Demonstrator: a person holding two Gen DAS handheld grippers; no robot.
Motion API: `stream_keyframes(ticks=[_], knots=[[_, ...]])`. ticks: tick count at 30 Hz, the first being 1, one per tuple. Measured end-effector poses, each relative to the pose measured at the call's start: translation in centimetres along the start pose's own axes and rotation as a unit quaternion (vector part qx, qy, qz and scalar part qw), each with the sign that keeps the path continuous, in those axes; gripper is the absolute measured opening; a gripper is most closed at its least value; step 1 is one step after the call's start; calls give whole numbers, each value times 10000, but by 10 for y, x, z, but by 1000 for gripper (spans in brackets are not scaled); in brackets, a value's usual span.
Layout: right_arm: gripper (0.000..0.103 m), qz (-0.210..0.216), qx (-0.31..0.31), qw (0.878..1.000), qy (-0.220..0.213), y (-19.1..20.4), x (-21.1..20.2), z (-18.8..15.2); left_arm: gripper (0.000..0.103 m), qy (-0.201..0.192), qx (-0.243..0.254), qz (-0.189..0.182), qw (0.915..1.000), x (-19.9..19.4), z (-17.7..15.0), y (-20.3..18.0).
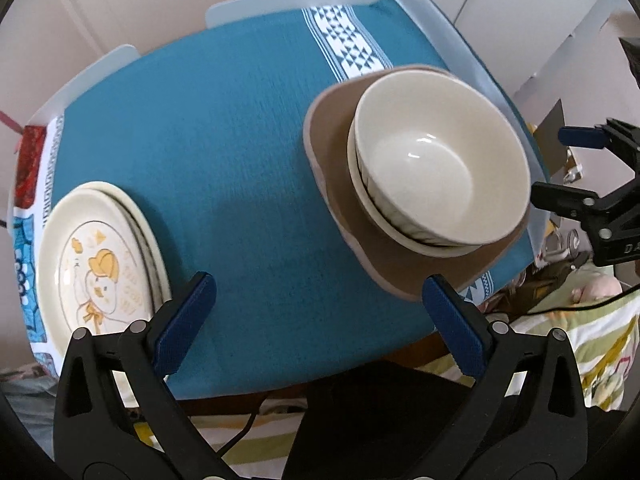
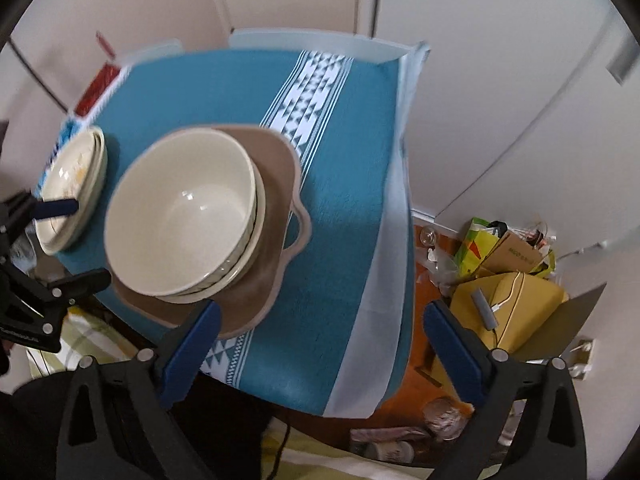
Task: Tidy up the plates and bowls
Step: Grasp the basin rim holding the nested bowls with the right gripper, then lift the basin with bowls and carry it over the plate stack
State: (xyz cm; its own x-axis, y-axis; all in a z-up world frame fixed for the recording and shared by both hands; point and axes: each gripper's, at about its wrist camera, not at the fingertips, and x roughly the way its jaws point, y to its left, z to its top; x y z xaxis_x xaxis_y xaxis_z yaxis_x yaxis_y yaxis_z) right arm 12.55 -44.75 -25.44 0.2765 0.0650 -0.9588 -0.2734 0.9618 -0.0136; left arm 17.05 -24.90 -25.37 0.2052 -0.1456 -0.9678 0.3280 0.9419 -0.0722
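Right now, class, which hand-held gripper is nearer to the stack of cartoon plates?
Left. The left hand-held gripper hangs open just beside the cartoon plates; the right hand-held gripper sits open across the table, past the cream bowl.

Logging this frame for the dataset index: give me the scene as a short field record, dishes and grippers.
surface: teal tablecloth with a white patterned stripe
bowl stack: cream bowl nested in a second cream bowl, both on a brown handled dish
plate stack: cream plates, top one with a yellow cartoon print, near the cloth's edge
left gripper: open, nothing between the pads, above bare cloth
right gripper: open, nothing held, near the brown dish's edge
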Motion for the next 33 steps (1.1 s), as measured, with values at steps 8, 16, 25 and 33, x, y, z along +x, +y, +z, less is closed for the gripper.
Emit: stream_keyframes(ticks=[8, 16, 25, 33], knots=[[68, 173, -588, 9960, 651, 16, 37, 15, 80, 254, 93, -135, 9995, 19, 11, -2], [28, 540, -649, 9952, 502, 18, 53, 11, 38, 229, 110, -487, 9985, 46, 16, -12], [15, 760, -382, 9964, 11, 23, 55, -8, 17, -264, 354, -333, 9985, 58, 16, -26], [15, 645, -313, 9970, -280, 23, 46, -18, 17, -534, 557, -25, 9970, 55, 19, -32]])
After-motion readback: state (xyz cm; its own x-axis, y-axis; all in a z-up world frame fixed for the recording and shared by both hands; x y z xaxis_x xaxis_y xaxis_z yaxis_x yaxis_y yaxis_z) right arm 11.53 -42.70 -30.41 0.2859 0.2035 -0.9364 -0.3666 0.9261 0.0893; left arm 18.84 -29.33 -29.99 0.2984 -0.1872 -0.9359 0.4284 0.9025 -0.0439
